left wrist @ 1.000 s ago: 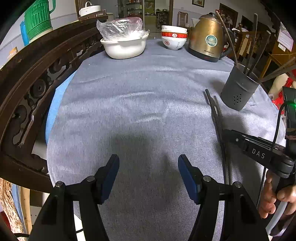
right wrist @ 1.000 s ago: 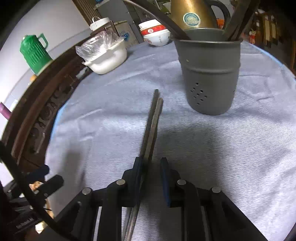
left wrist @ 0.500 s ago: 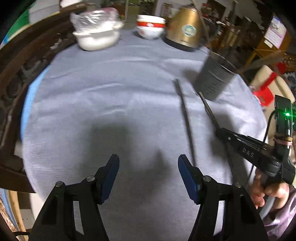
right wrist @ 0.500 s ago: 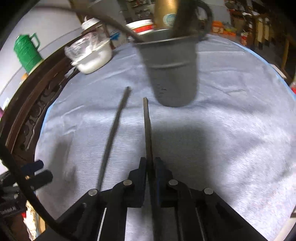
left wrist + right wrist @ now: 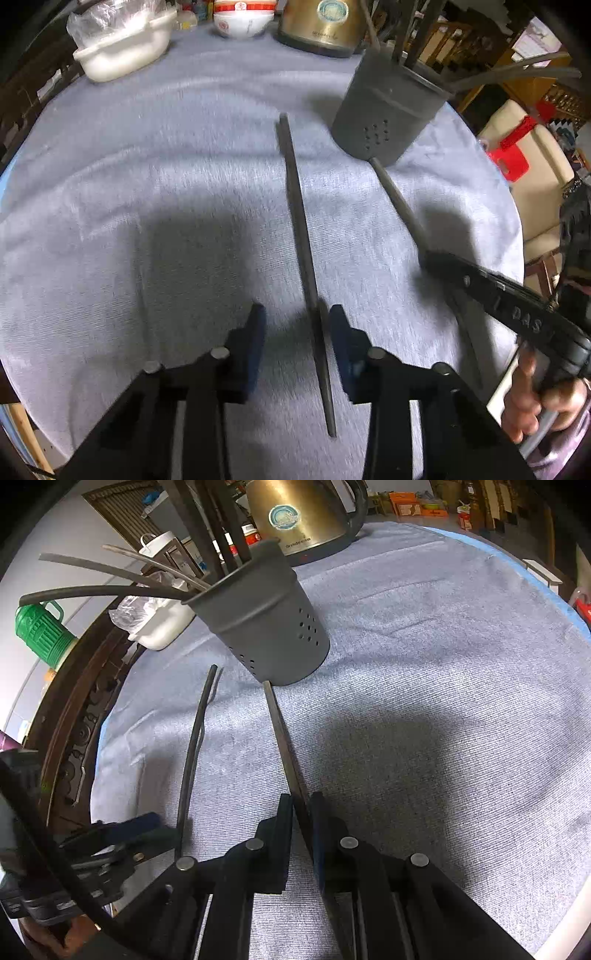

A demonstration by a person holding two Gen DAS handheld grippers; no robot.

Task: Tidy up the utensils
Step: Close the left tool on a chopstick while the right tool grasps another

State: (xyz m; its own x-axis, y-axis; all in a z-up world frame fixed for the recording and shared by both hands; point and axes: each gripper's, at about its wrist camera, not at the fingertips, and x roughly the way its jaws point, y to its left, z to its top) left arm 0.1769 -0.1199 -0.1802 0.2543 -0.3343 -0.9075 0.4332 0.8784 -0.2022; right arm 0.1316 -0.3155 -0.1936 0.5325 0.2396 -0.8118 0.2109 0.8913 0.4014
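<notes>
A dark chopstick (image 5: 301, 236) lies on the grey tablecloth (image 5: 147, 192). My left gripper (image 5: 297, 328) is open around its near part, the stick close to the right finger (image 5: 341, 332). My right gripper (image 5: 301, 808) is shut on a second dark chopstick (image 5: 282, 734), whose tip reaches the base of the grey utensil holder (image 5: 266, 624). That holder (image 5: 384, 114) holds several dark utensils. The right gripper also shows in the left wrist view (image 5: 432, 258), holding its chopstick (image 5: 397, 195). The lying chopstick shows in the right wrist view (image 5: 194, 738).
A gold kettle (image 5: 321, 26), a red-and-white bowl (image 5: 240, 18) and a white bowl with plastic wrap (image 5: 122, 51) stand at the table's far side. A carved wooden chair back (image 5: 74, 709) and a green jug (image 5: 40, 631) are at the left.
The right gripper shut on one chopstick and moved it apart from the other, toward the holder. The left gripper moved right over the other chopstick and narrowed its jaws.
</notes>
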